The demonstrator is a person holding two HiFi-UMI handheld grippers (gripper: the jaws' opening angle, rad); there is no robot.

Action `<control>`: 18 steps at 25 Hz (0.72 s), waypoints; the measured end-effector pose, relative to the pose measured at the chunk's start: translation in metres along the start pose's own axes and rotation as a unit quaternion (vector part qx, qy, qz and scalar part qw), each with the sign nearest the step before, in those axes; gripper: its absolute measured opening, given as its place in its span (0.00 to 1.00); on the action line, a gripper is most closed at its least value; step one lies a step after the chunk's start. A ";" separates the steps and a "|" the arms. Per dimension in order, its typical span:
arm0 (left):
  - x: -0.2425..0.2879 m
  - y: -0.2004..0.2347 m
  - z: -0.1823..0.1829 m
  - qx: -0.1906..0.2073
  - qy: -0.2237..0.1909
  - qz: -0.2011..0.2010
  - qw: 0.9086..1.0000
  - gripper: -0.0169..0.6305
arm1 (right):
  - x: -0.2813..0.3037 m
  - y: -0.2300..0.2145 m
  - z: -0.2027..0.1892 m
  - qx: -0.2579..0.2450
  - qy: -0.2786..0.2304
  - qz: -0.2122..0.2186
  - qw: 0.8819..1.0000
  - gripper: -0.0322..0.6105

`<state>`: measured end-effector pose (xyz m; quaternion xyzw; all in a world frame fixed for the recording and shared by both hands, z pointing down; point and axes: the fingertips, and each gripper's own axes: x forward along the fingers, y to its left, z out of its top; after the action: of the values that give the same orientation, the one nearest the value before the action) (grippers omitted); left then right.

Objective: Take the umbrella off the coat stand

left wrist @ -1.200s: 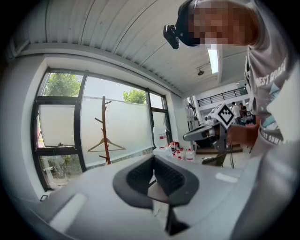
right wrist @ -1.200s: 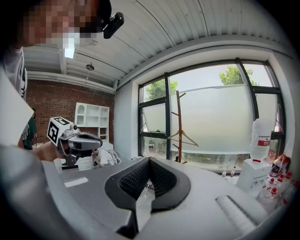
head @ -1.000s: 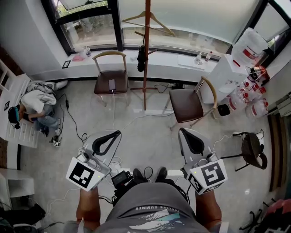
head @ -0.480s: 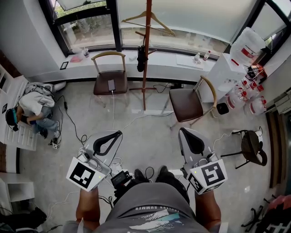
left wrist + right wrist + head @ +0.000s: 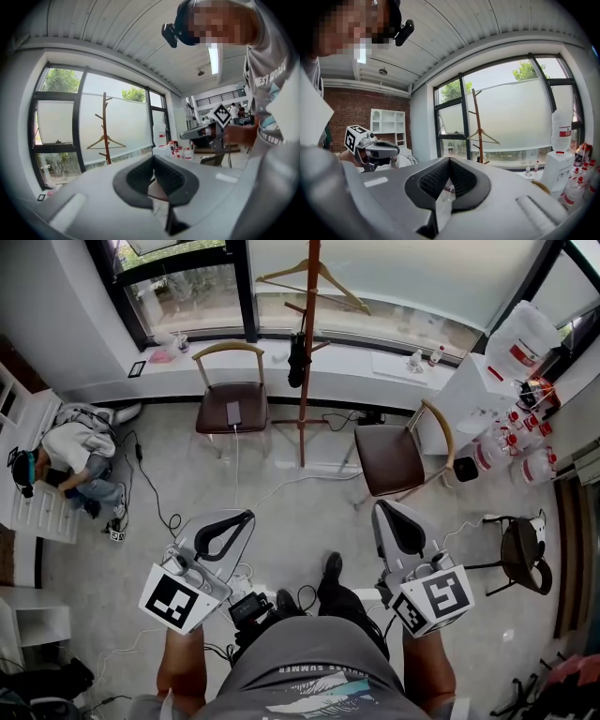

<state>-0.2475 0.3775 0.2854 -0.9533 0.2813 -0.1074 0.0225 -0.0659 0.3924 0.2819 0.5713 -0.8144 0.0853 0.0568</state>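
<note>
1. My left gripper (image 5: 234,521) is low in front of me, over the floor (image 5: 300,512). Its fingers are pressed together, and there is nothing between them.
2. My right gripper (image 5: 386,514) is beside it, well apart from it. Its fingers are pressed together too, and they hold nothing.
3. Both grippers point toward the wall with the big window (image 5: 187,296).
4. The umbrella (image 5: 297,357) is dark and folded up. It hangs on the coat stand (image 5: 304,418), touching the left side of the pole.
5. The coat stand is a tall wooden pole. It stands at the far edge of the floor, just in front of the window ledge.
6. A wooden hanger (image 5: 319,282) hangs near the top of the coat stand, above the umbrella.
7. The umbrella is well apart from both my grippers.
8. One brown chair (image 5: 232,409) stands left of the coat stand, and another chair (image 5: 389,457) stands right of it.
9. A person (image 5: 70,456) sits at the left edge of the floor.
10. A dark stool (image 5: 523,554) stands at the right edge of the floor, and plastic bottles (image 5: 525,460) stand in the far right corner.
</note>
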 end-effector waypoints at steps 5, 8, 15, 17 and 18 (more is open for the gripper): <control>0.029 0.006 0.007 0.002 0.011 0.015 1.000 0.03 | 0.023 -0.030 0.005 0.005 -0.003 0.019 1.000 0.05; 0.050 0.013 0.009 -0.001 0.018 0.027 0.999 0.03 | 0.041 -0.050 0.009 0.007 -0.002 0.033 0.999 0.05; 0.100 0.028 0.016 -0.006 0.025 0.050 0.998 0.03 | 0.081 -0.096 0.017 0.007 0.001 0.064 0.998 0.05; 0.111 0.033 0.018 -0.007 0.028 0.058 0.998 0.03 | 0.091 -0.107 0.019 0.006 0.001 0.073 0.997 0.05; 0.117 0.035 0.019 -0.007 0.029 0.063 0.998 0.03 | 0.096 -0.113 0.020 0.006 0.001 0.076 0.997 0.05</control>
<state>-0.1662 0.2843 0.2854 -0.9304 0.3417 -0.1316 0.0141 0.0079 0.2622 0.2889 0.5077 -0.8550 0.0948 0.0472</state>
